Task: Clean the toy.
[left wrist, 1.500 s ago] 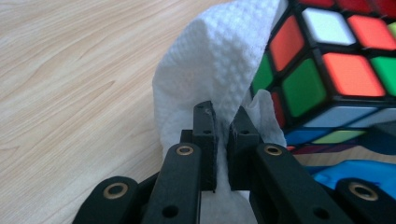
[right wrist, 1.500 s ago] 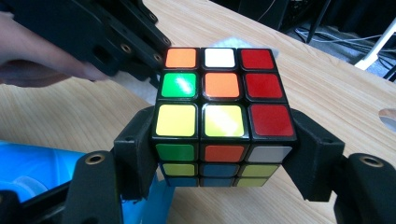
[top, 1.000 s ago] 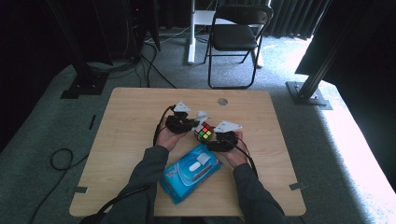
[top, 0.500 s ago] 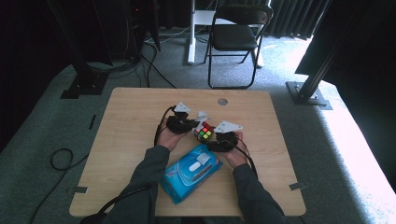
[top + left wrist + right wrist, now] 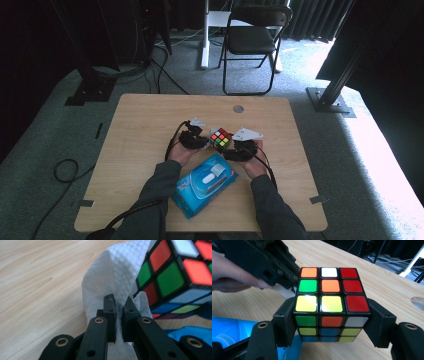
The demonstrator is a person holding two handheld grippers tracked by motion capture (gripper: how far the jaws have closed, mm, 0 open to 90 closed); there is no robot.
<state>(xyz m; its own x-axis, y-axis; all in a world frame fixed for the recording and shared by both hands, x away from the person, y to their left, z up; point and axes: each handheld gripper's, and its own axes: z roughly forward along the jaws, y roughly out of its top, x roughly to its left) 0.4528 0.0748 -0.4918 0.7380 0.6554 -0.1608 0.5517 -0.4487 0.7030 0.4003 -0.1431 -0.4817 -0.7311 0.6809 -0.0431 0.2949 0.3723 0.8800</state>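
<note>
A scrambled colour cube (image 5: 329, 302) sits between the jaws of my right gripper (image 5: 332, 322), which is shut on its two sides and holds it just above the table. In the high view the cube (image 5: 221, 137) is between both hands at the table's middle. My left gripper (image 5: 119, 302) is shut on a white textured wipe (image 5: 112, 275), which drapes up against the cube's (image 5: 172, 272) side. Seen from the right gripper view, the left gripper (image 5: 294, 285) reaches the cube's upper left corner, with a hand behind it.
A blue pack of wipes (image 5: 206, 182) lies on the wooden table (image 5: 140, 125) just in front of the hands, toward the person. A round hole (image 5: 238, 108) is near the table's far edge. A folding chair (image 5: 252, 35) stands beyond it.
My left gripper has sunk a little toward the table with the wipe in it. The right gripper and the cube have stayed where they were.
</note>
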